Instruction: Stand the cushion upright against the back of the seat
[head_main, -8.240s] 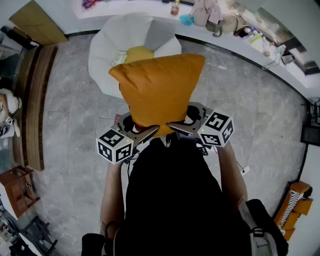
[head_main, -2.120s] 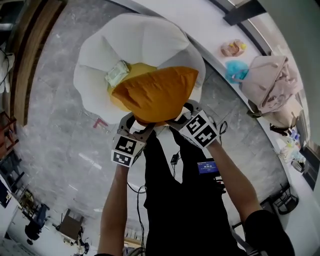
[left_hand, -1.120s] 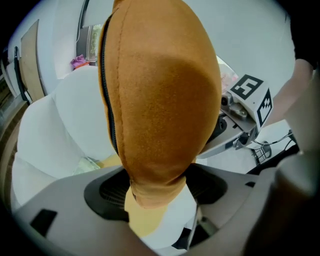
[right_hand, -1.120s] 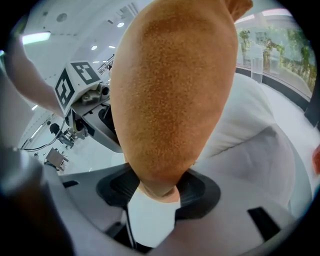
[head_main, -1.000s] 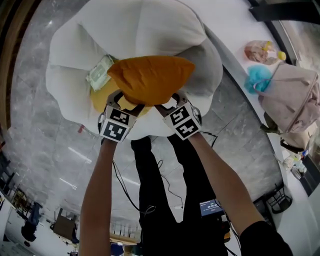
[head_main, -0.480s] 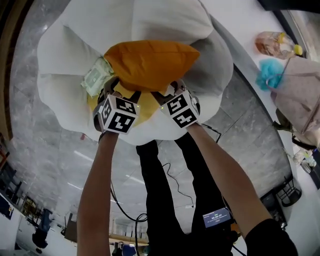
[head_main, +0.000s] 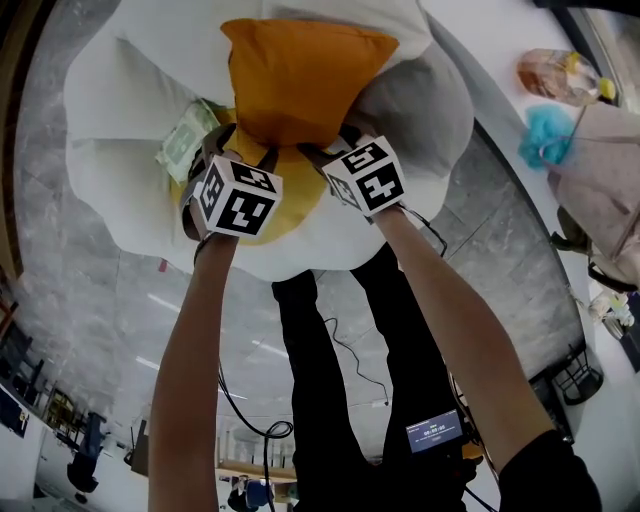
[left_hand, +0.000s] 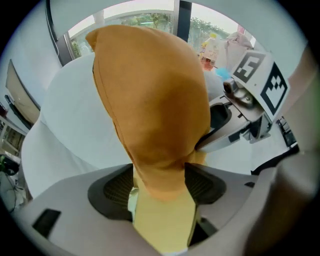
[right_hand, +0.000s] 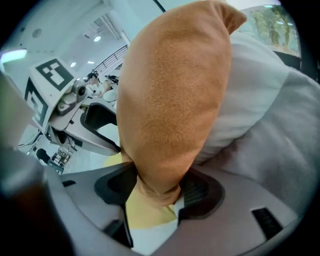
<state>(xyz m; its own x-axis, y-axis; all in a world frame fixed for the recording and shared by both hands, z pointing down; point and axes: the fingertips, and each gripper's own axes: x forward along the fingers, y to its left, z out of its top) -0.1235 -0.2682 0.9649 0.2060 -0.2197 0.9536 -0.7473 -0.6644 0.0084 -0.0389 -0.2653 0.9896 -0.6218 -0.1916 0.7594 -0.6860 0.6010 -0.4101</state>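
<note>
Because each lower corner of the orange cushion (head_main: 305, 75) is pinched separately, the person can steer it from below. The left tongs (left_hand: 160, 180) are clamped on one bunched corner. The right tongs (right_hand: 152, 192), whose jaws have just been opening a little, have the other corner wedged between their pads, with fabric touching both. Directly under both tongs lies the yellow seat pad (head_main: 292, 200), so the cushion's bottom edge sits low, close above that pad. Beyond the tongs the cushion rises steeply, and its far face appears to lean on the back of the white seat (head_main: 120, 170), which props it upright. Letting go looks close.
</note>
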